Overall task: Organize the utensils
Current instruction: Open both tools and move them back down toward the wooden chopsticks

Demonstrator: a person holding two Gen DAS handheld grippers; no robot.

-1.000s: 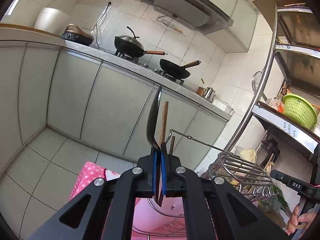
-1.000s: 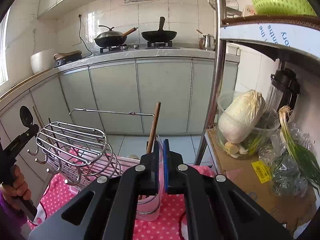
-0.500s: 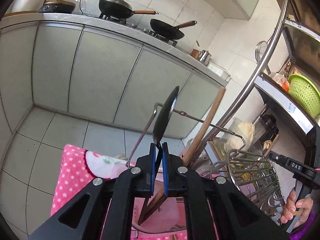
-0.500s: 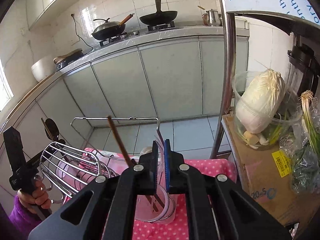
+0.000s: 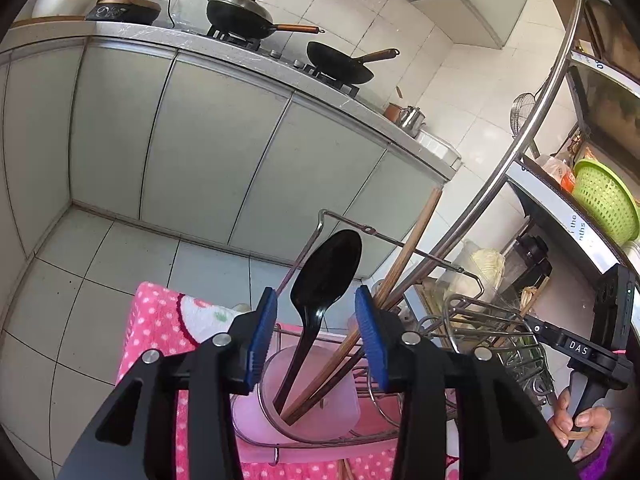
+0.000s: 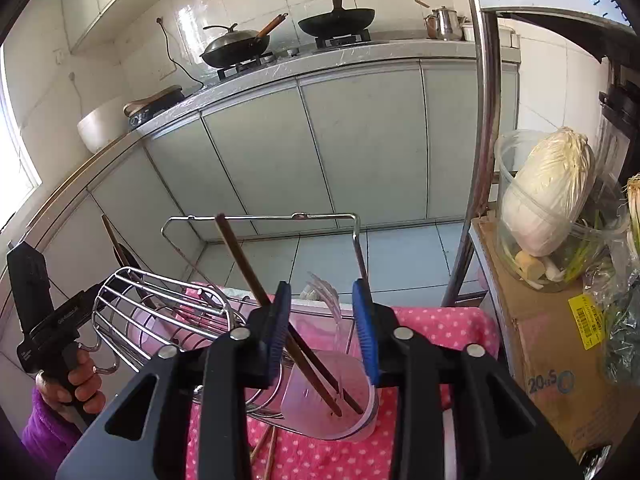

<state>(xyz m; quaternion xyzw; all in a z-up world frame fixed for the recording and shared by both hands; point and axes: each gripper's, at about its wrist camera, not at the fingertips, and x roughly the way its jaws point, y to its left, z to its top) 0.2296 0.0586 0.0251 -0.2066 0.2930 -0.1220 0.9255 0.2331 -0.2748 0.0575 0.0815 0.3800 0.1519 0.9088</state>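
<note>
- Between my left gripper's (image 5: pixel 316 334) spread blue pads stands the black spoon (image 5: pixel 320 300), touching neither pad; its handle sits in the pink cup (image 5: pixel 320 412).
- Spoon's long axis runs near upright, bowl on top, leaning toward the chopsticks (image 5: pixel 392 280) beside it.
- My right gripper (image 6: pixel 322 330) is spread too, holding nothing; a brown chopstick (image 6: pixel 256 280) slants up-left from the clear cup (image 6: pixel 340 408) below.

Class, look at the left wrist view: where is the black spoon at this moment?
The black spoon stands bowl-up in the pink cup, between the open left gripper's blue fingers, with the brown chopsticks leaning just right of it.
</note>
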